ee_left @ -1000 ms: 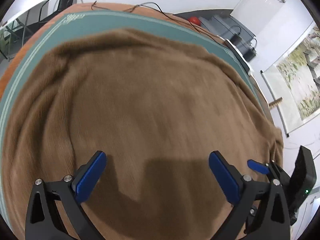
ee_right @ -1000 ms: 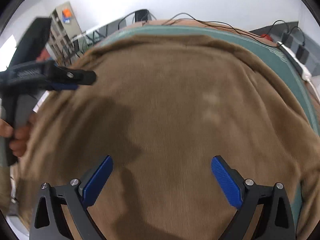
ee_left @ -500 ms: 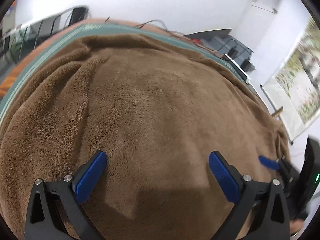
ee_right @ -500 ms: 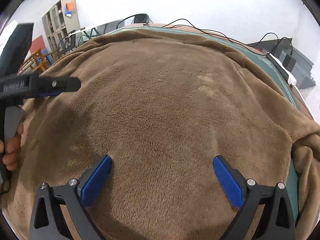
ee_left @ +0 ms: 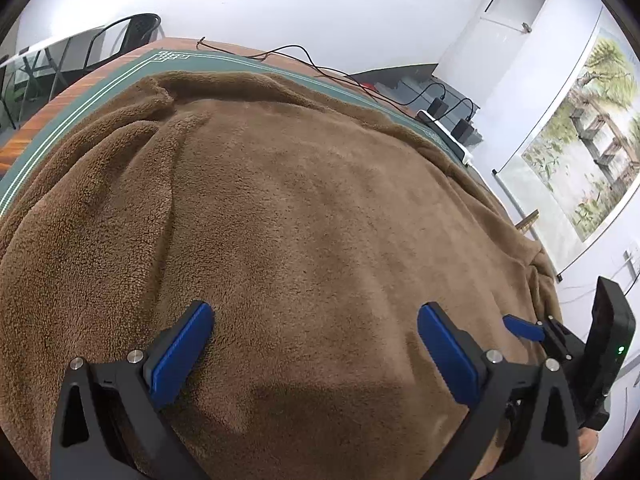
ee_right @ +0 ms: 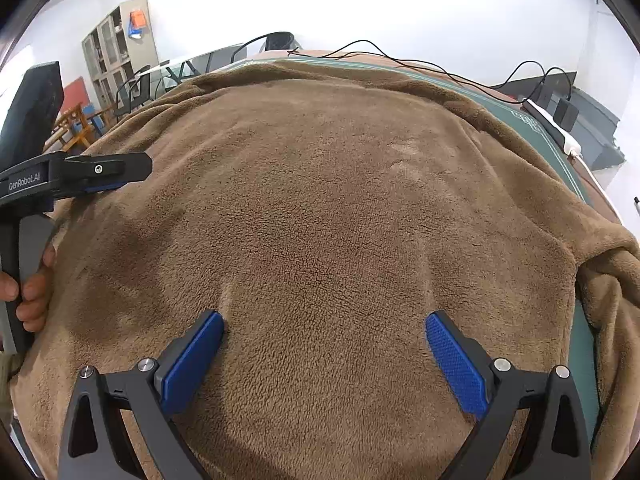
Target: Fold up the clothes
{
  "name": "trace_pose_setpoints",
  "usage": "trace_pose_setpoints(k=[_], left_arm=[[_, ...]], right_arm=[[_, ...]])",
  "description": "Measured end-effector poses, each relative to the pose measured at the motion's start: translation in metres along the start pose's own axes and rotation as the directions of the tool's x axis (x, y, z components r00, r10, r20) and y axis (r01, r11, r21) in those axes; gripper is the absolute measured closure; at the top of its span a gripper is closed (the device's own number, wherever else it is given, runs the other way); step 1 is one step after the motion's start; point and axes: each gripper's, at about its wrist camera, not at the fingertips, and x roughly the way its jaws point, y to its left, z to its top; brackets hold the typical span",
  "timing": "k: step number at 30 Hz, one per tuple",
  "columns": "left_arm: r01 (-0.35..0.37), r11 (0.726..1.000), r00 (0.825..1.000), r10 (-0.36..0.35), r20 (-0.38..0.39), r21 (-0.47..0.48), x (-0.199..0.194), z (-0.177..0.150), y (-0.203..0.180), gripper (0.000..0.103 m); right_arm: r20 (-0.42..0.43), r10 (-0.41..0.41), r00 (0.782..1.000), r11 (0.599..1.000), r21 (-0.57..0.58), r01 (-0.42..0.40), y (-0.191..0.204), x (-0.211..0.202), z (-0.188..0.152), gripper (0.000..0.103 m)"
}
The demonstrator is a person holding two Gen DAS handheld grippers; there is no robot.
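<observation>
Both tongs, left (ee_left: 310,344) and right (ee_right: 324,344), gape over a brown fleece (ee_left: 300,220) covering the surface (ee_left: 120,76). Cables (ee_left: 304,60) trail at 12 o'clock; a power strip (ee_right: 554,128) lies at 2.

- The left gripper (ee_left: 312,344) sits lower and closer over the brown fleece garment (ee_left: 300,208) than a second ago — the pile now reads sharp instead of smeared.
- In the left wrist view, more green mat (ee_left: 120,76) shows at 11 o'clock, and the chair (ee_left: 132,34) there is clear.
- The right gripper (ee_right: 324,354) is closer too; the left gripper's finger (ee_right: 108,170), at 9 o'clock, sits lower in frame.
</observation>
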Motion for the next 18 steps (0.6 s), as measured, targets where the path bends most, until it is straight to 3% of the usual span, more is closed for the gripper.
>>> trace_pose_setpoints(k=[3,7,10,12,14,18], left_arm=[[-0.03,0.999,0.999,0.031,-0.013,0.028,0.001,0.001,-0.003,0.0],[-0.067,0.996,0.997,0.068,-0.024,0.058,0.005,0.002,-0.007,0.0],[-0.094,0.993,0.995,0.097,-0.035,0.076,0.009,0.002,-0.01,0.0],[-0.116,0.99,0.992,0.12,-0.041,0.083,0.008,-0.001,-0.012,0.0],[-0.113,0.991,0.992,0.117,-0.051,0.07,0.008,-0.001,-0.016,0.0],[-0.053,0.998,0.995,0.056,-0.086,0.043,0.004,-0.005,-0.027,0.0]], right_arm=[[0.05,0.033,0.998,0.998,0.059,-0.036,-0.014,-0.009,0.0,0.001],[0.235,0.095,0.967,0.967,0.208,-0.146,-0.058,-0.071,-0.032,0.001],[0.317,0.019,0.948,0.94,0.318,-0.125,-0.099,-0.117,-0.075,0.001],[0.327,-0.062,0.943,0.904,0.419,-0.086,-0.129,-0.14,-0.108,0.001],[0.324,-0.134,0.936,0.856,0.514,-0.055,-0.157,-0.161,-0.14,0.001],[0.333,-0.205,0.92,0.745,0.663,-0.074,-0.195,-0.19,-0.199,0.002]])
